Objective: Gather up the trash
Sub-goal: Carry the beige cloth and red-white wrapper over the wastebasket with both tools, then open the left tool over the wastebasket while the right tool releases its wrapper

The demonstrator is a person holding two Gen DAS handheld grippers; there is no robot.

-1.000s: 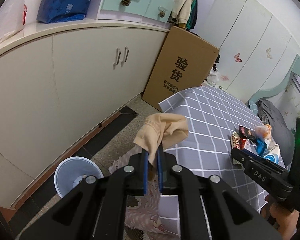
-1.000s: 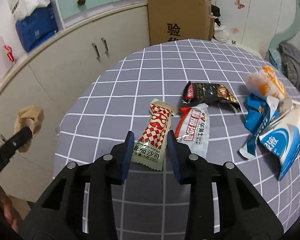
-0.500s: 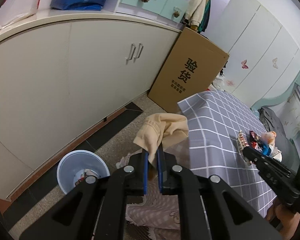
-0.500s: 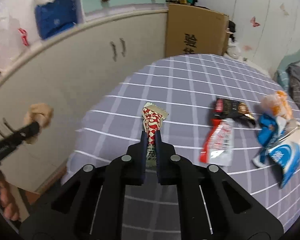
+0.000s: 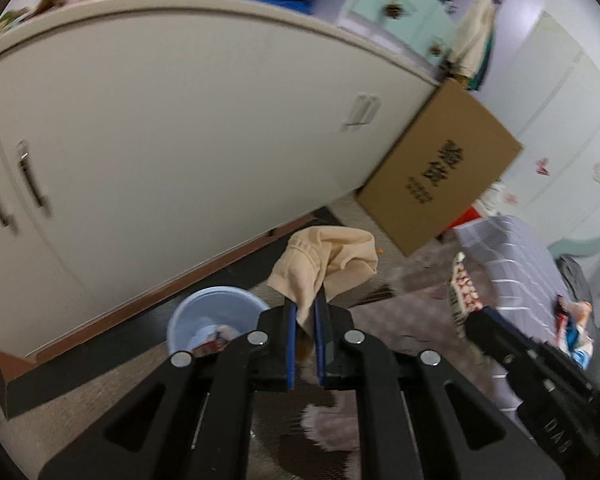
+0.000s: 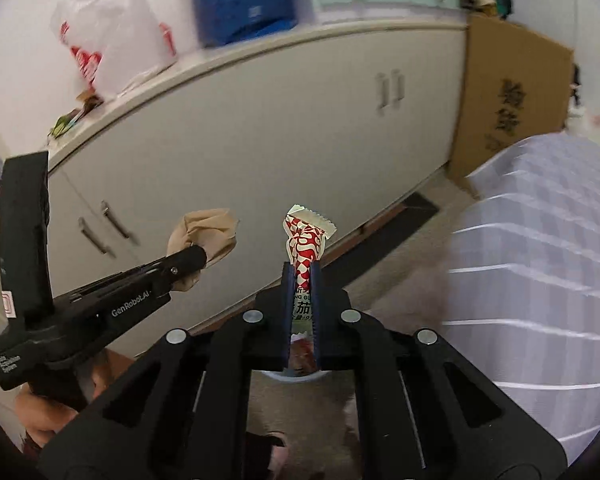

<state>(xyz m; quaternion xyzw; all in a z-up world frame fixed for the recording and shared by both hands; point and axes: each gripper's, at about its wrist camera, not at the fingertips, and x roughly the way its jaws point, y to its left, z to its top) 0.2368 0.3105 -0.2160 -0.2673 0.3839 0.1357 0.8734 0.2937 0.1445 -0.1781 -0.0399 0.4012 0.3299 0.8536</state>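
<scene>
My left gripper is shut on a crumpled beige cloth, held above the floor just right of a pale blue bin with some trash inside. My right gripper is shut on a red-and-white snack wrapper, lifted off the table. In the right wrist view the left gripper with the beige cloth sits to the left. The left wrist view shows the right gripper holding the wrapper at the right. Other wrappers lie on the checked tablecloth.
Cream cabinets run along the wall, with a cardboard box leaning at their end. A patterned rug covers the floor by the table. Plastic bags and a blue bag sit on the counter.
The right gripper closed on the red-and-white wrapper and carried it off the table toward the cabinets. The left gripper, still holding the cloth, swung left toward the bin.
</scene>
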